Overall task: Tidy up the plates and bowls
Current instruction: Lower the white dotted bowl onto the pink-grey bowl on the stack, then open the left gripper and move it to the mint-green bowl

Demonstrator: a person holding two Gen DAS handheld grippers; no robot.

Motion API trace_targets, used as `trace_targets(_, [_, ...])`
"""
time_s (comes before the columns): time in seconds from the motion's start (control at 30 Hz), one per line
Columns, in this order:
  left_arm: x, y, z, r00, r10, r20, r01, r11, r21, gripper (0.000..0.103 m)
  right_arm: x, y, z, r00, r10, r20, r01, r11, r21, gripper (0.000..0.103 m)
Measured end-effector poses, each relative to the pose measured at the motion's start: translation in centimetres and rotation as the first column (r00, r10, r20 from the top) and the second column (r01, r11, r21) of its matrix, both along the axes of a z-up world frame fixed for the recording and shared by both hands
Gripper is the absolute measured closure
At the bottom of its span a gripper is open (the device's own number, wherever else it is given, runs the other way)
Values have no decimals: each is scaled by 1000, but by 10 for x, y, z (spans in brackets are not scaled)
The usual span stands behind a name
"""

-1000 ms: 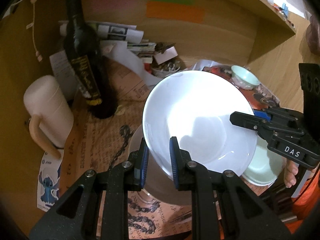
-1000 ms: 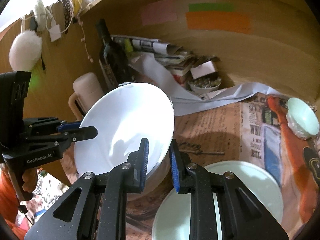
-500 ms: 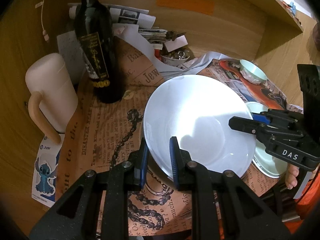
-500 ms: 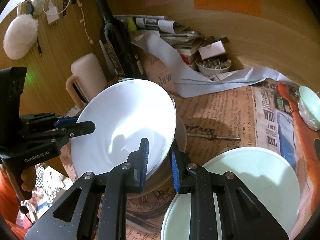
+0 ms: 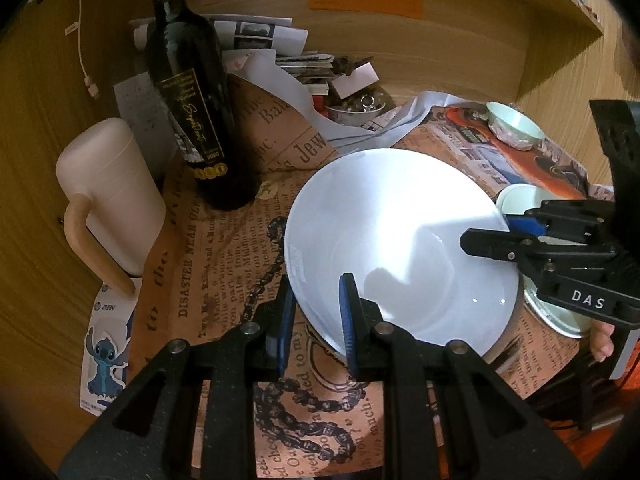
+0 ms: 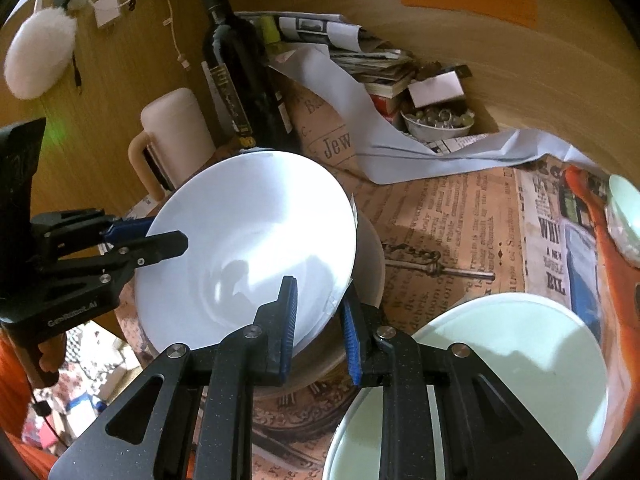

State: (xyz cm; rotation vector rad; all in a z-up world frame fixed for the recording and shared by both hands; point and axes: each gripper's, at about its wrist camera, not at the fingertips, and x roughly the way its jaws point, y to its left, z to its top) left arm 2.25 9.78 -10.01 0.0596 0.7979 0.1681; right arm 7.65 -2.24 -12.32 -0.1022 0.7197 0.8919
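Note:
A large white bowl is held between both grippers. My left gripper is shut on its near-left rim, and my right gripper is shut on its opposite rim. The bowl sits tilted in or just above a second, greyer bowl beneath it; contact is unclear. The right gripper also shows in the left wrist view, and the left gripper in the right wrist view. A pale green plate lies right of the bowls. A small pale green bowl stands at the far right.
A dark wine bottle and a cream mug stand at the back left. A small dish of trinkets, stacked papers and a white sheet lie at the back. Newspaper covers the table; wooden walls enclose it.
Both grippers have lowered the white bowl toward the table, onto the greyer bowl beneath. Their grip on the rims is unchanged.

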Motion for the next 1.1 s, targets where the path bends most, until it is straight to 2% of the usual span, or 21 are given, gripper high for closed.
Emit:
trace_targets(0.2, [2, -2, -6, 1000, 6, -12, -6, 1000, 31, 83, -6, 6, 1, 997, -15, 72, 19, 999, -51, 80])
trace_targets(0.37, [6, 2, -13, 999, 8, -44, -8, 1000, 0, 82, -6, 4, 4, 996, -20, 81, 25, 998, -59, 74])
trace_targets(0.47, [7, 2, -12, 999, 5, -39, -6, 1000, -14, 79, -9, 3, 9, 994, -16, 105, 23, 998, -60, 59])
trace_targets(0.53, [5, 1, -10, 1000, 7, -29, -8, 1000, -8, 78, -15, 1, 13, 984, -41, 173, 53, 996, -65, 41])
trace_targets(0.63, [3, -2, -4, 1000, 14, -12, -14, 1000, 23, 78, -19, -4, 19, 980, -29, 197, 40, 998, -52, 38])
trace_targets(0.8, [-1, -5, 15, 999, 15, 38, -15, 1000, 17, 75, -9, -18, 25, 980, -67, 187, 73, 997, -27, 38])
trace_targets(0.87, [0, -10, 24, 998, 2, 59, -2, 1000, 11, 68, -2, -30, 27, 983, -89, 163, 90, 996, -1, 38])
trace_targets(0.9, [1, -13, 29, 997, -8, 71, 8, 1000, 8, 56, 0, -36, 28, 983, -102, 156, 101, 995, 12, 38])
trace_targets(0.97, [4, -21, 39, 994, -28, 102, 28, 1000, 3, 42, 5, -50, 32, 977, -143, 158, 140, 990, 32, 38])
trace_targets(1.1, [19, -46, 55, 986, -98, 135, 99, 995, -1, 32, 15, -83, 41, 953, -237, 188, 229, 971, 66, 26])
